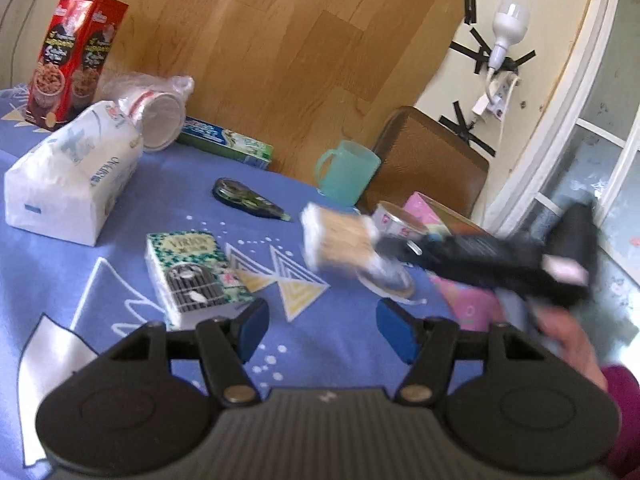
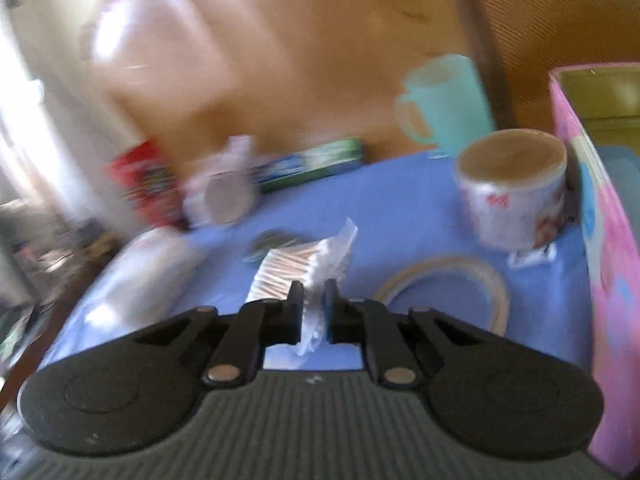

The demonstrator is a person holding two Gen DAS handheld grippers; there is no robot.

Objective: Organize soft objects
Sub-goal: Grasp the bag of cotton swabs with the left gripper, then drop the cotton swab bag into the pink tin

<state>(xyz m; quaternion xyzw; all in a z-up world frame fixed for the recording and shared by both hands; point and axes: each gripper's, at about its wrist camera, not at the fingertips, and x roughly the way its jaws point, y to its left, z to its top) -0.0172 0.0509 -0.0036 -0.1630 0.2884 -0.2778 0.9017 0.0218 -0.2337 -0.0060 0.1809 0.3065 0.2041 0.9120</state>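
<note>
Periwinkle-blue tabletop (image 1: 160, 184) printed with white and yellow triangles and white dots. Red cereal box (image 1: 72, 56) at ten o'clock, white tissue pack (image 1: 76, 176) with pale blue print, mint-green mug (image 1: 346, 172), pink box (image 2: 600, 280) at three o'clock. Black hand-held gripper (image 1: 322, 326) with blue pads (image 1: 254, 326).

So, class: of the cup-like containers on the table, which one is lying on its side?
The plastic-wrapped white cup stack by the red box; its round end faces us. The teal mug and printed tub stand upright.
</note>
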